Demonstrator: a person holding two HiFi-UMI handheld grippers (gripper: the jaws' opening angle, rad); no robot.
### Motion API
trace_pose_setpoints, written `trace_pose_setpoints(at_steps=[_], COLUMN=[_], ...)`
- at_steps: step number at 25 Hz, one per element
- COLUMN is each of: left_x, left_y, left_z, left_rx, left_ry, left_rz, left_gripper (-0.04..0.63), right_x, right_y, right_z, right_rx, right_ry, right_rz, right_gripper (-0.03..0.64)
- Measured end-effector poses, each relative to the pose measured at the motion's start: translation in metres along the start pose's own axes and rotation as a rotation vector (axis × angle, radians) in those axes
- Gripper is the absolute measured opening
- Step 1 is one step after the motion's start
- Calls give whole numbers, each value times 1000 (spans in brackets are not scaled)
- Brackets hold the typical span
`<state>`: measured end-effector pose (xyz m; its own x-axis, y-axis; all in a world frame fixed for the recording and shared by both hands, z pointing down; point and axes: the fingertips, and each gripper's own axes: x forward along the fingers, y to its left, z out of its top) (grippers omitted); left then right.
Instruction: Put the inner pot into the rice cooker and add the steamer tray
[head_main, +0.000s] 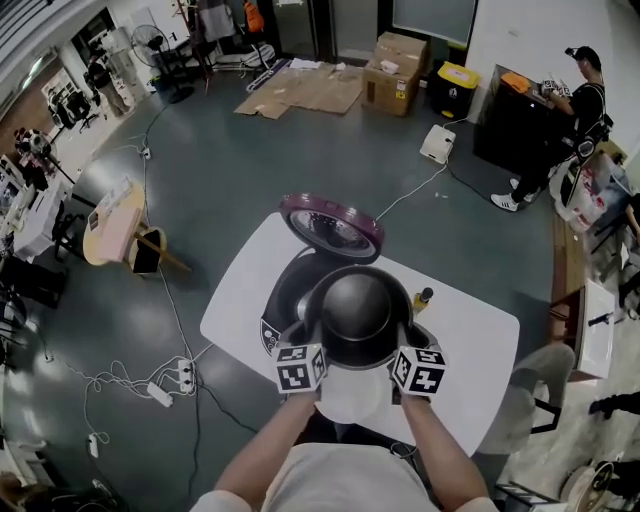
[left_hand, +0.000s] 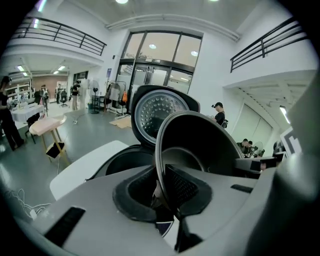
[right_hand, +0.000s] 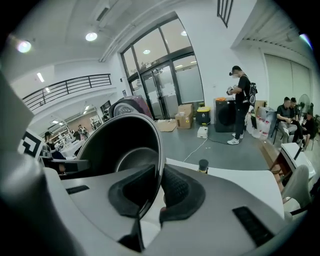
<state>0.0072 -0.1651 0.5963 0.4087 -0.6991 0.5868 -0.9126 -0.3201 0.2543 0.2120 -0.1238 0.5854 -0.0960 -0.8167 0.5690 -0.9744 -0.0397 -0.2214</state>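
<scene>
My left tool is nipped narrow on the rim of the dark, round metal inner pot, one pad inside the wall and one outside, as the left gripper view shows plainly. The pot hangs clear of the white counter, just in front of the black rice cooker, whose purple-rimmed lid stands open. The pot's mouth is tipped toward me rather than level. My right tool pinches the opposite side of the rim in the same narrow grip. I judge the main risk to be these two thin holds on a smooth wall: if either hand leads the other, the pot could swing or slip out. Going in tilted, its lip could also catch the cooker's opening and jam, or knock the raised lid. Further right, a small dark bottle with a yellow band stands near the cooker, and a wide swing of my right elbow might topple it. I cannot pick out the steamer tray with certainty.
</scene>
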Motion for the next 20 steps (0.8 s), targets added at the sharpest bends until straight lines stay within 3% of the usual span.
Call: trace_pose_setpoints(at_steps=[16,20], left_x=[-8,0], left_y=[91,109], left_z=[24,19], left_rx=[-26,-27], left_ry=[-10,23], left_rz=[96,93], left_gripper=[71,77], right_x=[59,76], right_y=[83,95], right_z=[15,10], right_rx=[-74,-92], right_ry=[29,56], right_rz=[89,91], right_gripper=[57,58])
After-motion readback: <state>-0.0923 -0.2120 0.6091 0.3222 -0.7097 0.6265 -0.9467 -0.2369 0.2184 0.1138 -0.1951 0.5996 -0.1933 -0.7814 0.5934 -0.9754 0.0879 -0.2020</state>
